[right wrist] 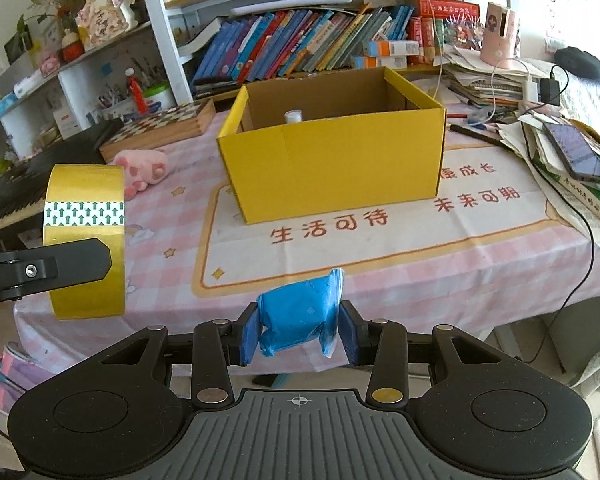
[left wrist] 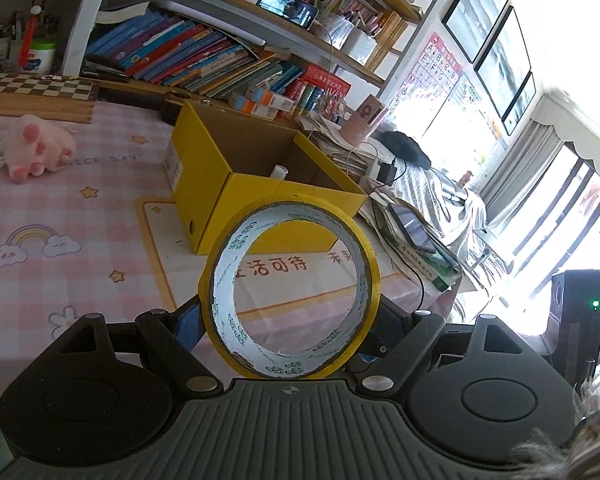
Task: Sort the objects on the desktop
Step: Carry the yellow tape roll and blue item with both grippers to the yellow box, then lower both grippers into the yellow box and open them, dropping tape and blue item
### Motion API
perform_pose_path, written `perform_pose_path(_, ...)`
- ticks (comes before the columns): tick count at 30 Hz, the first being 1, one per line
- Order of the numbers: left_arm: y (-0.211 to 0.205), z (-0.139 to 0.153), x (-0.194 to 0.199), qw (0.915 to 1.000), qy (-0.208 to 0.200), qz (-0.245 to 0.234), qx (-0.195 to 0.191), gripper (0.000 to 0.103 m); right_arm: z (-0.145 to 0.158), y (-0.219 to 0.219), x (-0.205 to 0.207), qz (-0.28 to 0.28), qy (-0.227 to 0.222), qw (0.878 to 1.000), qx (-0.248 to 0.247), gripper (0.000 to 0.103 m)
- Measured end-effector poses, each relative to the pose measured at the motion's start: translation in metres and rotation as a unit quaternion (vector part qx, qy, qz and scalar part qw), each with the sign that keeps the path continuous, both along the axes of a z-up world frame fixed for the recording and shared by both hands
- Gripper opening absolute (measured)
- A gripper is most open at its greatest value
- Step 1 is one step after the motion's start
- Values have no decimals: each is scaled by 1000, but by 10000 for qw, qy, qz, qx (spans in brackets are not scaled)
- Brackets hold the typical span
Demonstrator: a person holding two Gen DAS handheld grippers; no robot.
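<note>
My left gripper (left wrist: 290,320) is shut on a roll of yellow tape (left wrist: 290,290) and holds it upright above the table's front edge. The roll also shows in the right wrist view (right wrist: 85,240), with a left finger (right wrist: 72,264) across it. My right gripper (right wrist: 299,330) is shut on a blue packet (right wrist: 300,316), held in the air before the table's near edge. An open yellow cardboard box (left wrist: 260,196) (right wrist: 332,168) stands on the table ahead of both. A small white bottle (right wrist: 293,116) stands inside it.
A pink plush toy (right wrist: 144,170) lies left of the box, with a chessboard (right wrist: 160,126) behind it. A phone (right wrist: 576,152) on stacked papers and cables lies at the right. Bookshelves (right wrist: 300,48) rise behind the table.
</note>
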State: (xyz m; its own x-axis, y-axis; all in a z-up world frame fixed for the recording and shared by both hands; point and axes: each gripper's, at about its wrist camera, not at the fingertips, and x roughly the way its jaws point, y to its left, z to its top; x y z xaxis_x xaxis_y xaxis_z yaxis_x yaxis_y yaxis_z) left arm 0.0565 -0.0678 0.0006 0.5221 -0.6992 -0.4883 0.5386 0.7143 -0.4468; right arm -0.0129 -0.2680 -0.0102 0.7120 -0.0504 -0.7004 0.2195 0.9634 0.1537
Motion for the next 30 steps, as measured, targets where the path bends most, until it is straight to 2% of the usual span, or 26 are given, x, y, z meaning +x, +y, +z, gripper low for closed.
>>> perform_pose_path(8, -33, 3, 21, 10000, -35, 40, -12, 82, 2, -32, 20, 88, -28, 10000, -37, 41)
perform_pose_path(14, -59, 15, 37, 9995, -301, 87, 86, 82, 4, -56, 40, 252, -168, 9994, -135, 41)
perform_pose_path(22, -92, 37, 68, 9974, -656, 284, 101, 82, 22, -91, 67, 412, -632, 9969, -221, 41)
perform_pose_path(30, -119, 54, 101, 9931, -1030, 542, 172, 82, 51, -116, 107, 809, -1194, 9891, -283, 41)
